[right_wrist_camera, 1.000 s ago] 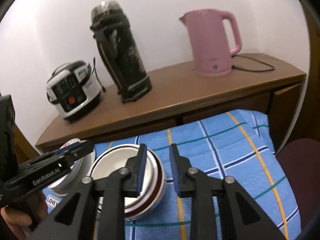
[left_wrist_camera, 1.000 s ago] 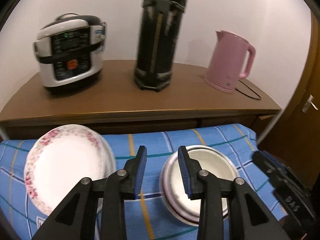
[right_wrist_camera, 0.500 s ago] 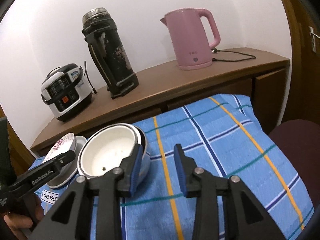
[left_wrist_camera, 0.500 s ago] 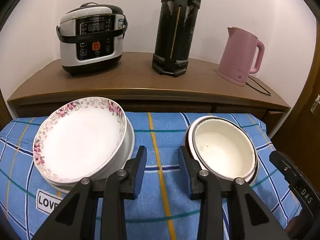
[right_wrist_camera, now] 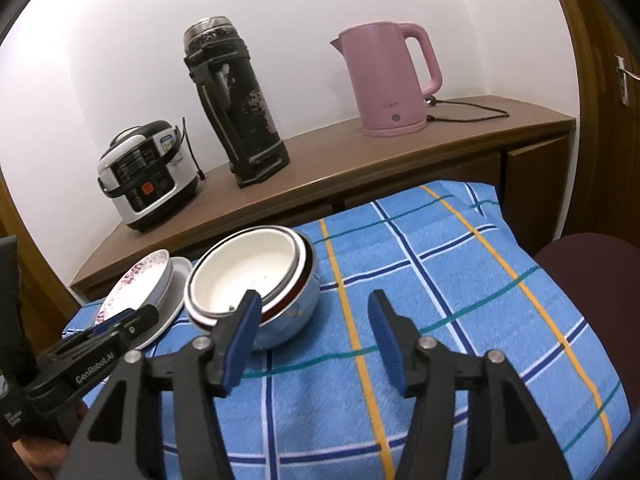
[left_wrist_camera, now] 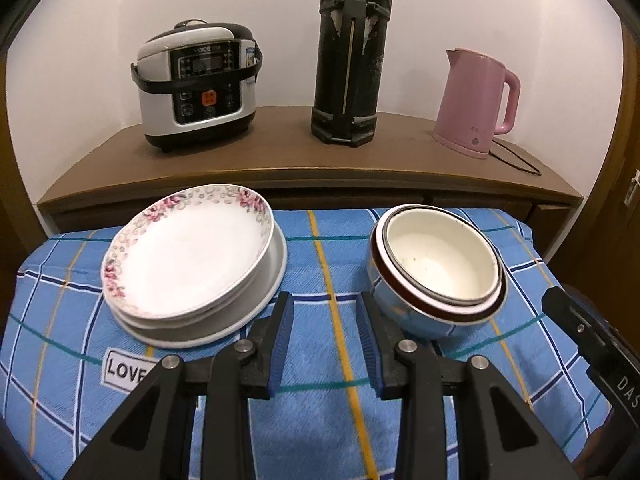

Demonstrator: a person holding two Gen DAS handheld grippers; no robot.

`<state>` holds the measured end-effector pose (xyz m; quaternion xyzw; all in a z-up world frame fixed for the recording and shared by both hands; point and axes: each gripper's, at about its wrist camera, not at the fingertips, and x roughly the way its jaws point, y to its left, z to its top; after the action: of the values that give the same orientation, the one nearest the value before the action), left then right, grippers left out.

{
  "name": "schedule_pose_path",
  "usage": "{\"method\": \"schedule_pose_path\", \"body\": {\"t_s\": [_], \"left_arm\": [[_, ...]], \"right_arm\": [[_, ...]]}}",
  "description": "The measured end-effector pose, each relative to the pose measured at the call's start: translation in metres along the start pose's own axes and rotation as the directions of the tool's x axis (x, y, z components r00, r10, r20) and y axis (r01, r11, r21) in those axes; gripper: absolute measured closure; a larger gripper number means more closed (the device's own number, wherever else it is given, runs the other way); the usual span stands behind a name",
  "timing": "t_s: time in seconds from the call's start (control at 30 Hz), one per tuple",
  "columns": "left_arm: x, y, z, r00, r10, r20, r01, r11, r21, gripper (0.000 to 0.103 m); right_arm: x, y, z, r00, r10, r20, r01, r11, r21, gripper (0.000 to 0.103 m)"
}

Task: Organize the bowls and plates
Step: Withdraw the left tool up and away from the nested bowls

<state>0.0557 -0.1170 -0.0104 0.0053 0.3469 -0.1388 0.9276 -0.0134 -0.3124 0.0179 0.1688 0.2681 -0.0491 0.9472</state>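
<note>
A stack of plates, a floral-rimmed one (left_wrist_camera: 188, 252) on top of plain white ones, sits on the blue checked cloth (left_wrist_camera: 332, 420) at the left. A stack of nested bowls (left_wrist_camera: 438, 268), cream inside with a blue outer wall, sits at the right. My left gripper (left_wrist_camera: 325, 344) is open and empty, hovering over the cloth between and in front of the two stacks. My right gripper (right_wrist_camera: 314, 340) is open and empty, just right of the bowls (right_wrist_camera: 250, 280), its left finger close in front of them. The plates (right_wrist_camera: 138, 286) show at left there.
A wooden sideboard (left_wrist_camera: 300, 156) behind the cloth carries a rice cooker (left_wrist_camera: 196, 84), a tall black thermos (left_wrist_camera: 350, 52) and a pink kettle (left_wrist_camera: 476, 100) with a cord. A dark red chair seat (right_wrist_camera: 592, 268) is at the right. A door stands at far right.
Both grippers have pulled back and up from the stacks. The right gripper's jaws have opened wider and sit clear of the bowls. The bowl and plate stacks stay where they were.
</note>
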Motion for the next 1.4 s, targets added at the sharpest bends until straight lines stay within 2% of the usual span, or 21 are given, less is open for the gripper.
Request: {"method": "schedule_pose_path", "body": {"t_s": [0.4,0.77,0.8,0.83,0.9,1.17,1.4], "left_arm": [[-0.029,0.004,-0.013,0.999,0.041,0.019,-0.042,0.999,0.020,0.067],[-0.048,0.013,-0.025,0.999,0.038,0.019,-0.038,0.999,0.018,0.066],[-0.049,0.014,-0.026,0.999,0.037,0.016,-0.037,0.999,0.019,0.062],[-0.051,0.014,-0.028,0.999,0.036,0.015,-0.036,0.999,0.021,0.051],[-0.056,0.015,-0.030,0.998,0.051,0.033,-0.052,0.998,0.023,0.041],[-0.073,0.025,-0.031,0.996,0.064,0.061,-0.064,0.998,0.008,0.041],[-0.085,0.033,-0.037,0.992,0.105,0.076,-0.106,0.994,0.010,0.041]], "right_arm": [[-0.026,0.015,-0.014,1.000,0.026,0.002,-0.026,0.999,-0.022,0.042],[-0.047,0.025,-0.025,0.999,0.039,-0.012,-0.039,0.999,-0.033,0.040],[-0.048,0.027,-0.026,0.999,0.042,-0.013,-0.042,0.998,-0.036,0.039],[-0.050,0.030,-0.027,0.999,0.046,-0.014,-0.047,0.998,-0.039,0.038],[-0.053,0.034,-0.029,0.999,0.052,-0.016,-0.053,0.998,-0.046,0.034],[-0.063,0.053,-0.036,0.997,0.074,-0.021,-0.075,0.994,-0.076,0.033],[-0.079,0.070,-0.041,0.996,0.094,0.007,-0.093,0.991,-0.100,0.023]]}}
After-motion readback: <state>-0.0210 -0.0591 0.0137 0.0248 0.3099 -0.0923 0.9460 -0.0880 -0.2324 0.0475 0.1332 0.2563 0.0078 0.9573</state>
